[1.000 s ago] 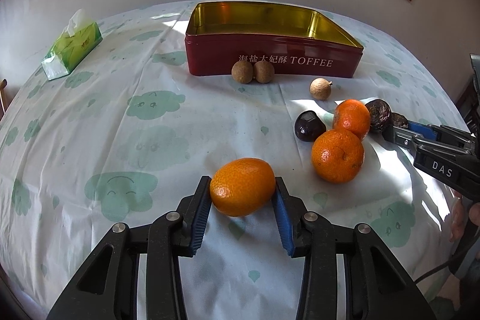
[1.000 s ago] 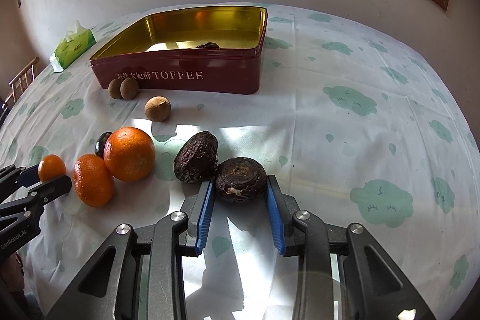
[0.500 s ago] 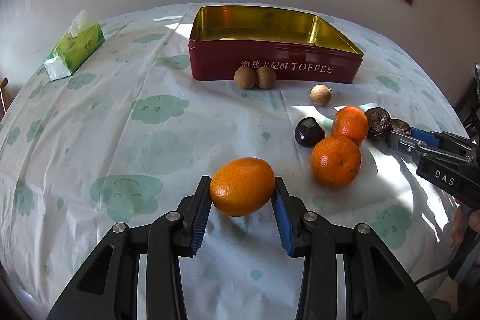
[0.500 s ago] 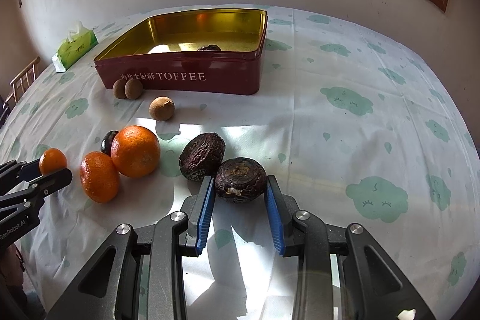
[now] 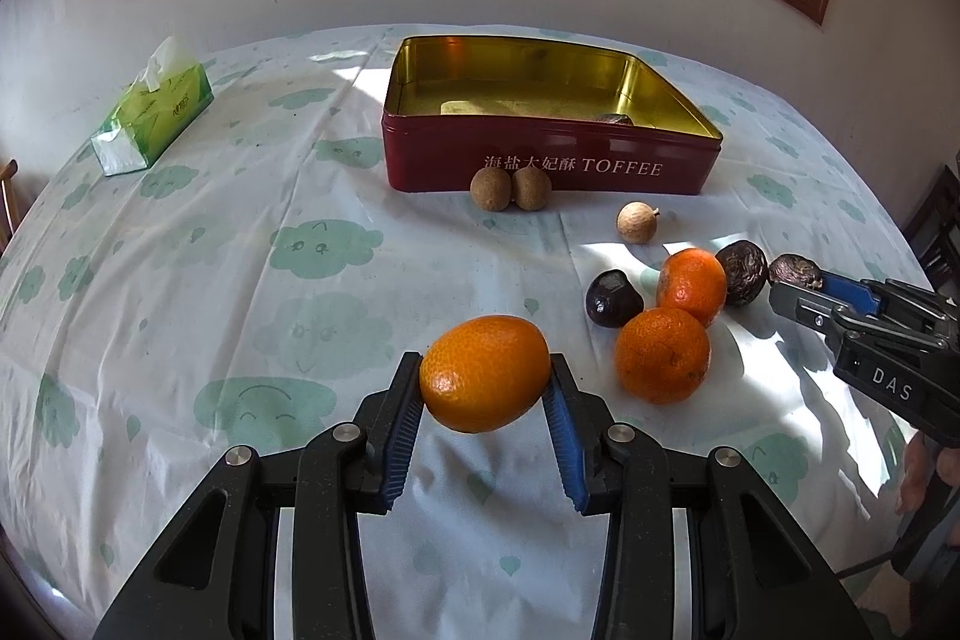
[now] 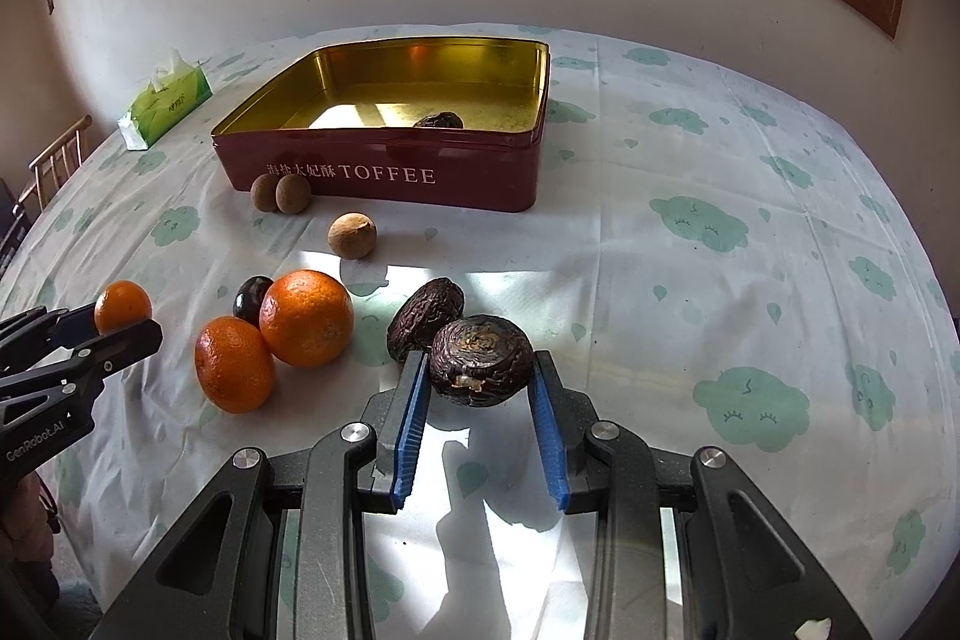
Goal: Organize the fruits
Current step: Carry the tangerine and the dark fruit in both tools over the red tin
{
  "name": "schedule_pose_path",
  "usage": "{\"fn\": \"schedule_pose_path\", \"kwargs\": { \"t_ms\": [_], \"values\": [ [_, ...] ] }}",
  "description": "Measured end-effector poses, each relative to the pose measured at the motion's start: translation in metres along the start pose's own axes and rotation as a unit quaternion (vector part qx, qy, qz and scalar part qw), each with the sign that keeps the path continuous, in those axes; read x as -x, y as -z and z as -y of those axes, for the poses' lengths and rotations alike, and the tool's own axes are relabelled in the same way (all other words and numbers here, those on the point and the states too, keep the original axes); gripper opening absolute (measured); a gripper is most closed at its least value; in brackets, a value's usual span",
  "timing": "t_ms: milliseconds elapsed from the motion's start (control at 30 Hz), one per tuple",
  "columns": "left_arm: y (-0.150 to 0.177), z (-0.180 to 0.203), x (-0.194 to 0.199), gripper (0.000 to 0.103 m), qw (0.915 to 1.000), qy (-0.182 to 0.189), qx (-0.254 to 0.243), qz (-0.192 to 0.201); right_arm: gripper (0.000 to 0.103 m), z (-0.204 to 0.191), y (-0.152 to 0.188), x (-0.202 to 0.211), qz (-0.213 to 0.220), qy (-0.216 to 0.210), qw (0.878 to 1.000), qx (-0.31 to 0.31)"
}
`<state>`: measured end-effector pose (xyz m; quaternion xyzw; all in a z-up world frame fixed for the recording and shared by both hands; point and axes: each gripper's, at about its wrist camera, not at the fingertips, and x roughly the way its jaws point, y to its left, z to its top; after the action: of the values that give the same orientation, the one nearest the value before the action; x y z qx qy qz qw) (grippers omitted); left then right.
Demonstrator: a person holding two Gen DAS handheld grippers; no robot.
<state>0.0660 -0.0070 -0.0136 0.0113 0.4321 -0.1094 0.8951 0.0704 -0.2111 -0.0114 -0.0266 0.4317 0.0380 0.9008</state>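
My left gripper [image 5: 485,376] is shut on an orange [image 5: 485,373] and holds it above the tablecloth. My right gripper [image 6: 480,370] is shut on a wrinkled dark passion fruit [image 6: 482,360], lifted off the cloth. A red toffee tin [image 5: 552,160] with a gold inside stands at the far middle; one dark fruit [image 6: 440,122] lies in it. Two oranges [image 6: 306,317] [image 6: 234,364], a dark plum [image 6: 252,297], another passion fruit [image 6: 425,316] and three brown longans [image 6: 351,236] lie on the cloth before the tin.
A green tissue box [image 5: 153,118] sits at the far left of the table. A wooden chair [image 6: 57,160] stands past the table's left edge. The wall and a wooden window frame are behind the tin.
Both grippers have risen with their fruit; the orange and the passion fruit are higher off the cloth and the tin's inside shows more.
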Motion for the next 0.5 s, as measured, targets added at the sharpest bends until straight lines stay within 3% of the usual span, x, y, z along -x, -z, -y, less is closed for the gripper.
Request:
{"fn": "schedule_pose_path", "kwargs": {
  "t_ms": [500],
  "values": [
    [-0.025,-0.01,-0.001,0.041,0.9998,-0.002,0.008,0.018,0.031,-0.003,-0.023,0.007,0.019,-0.007,1.0,0.004]
  ]
}}
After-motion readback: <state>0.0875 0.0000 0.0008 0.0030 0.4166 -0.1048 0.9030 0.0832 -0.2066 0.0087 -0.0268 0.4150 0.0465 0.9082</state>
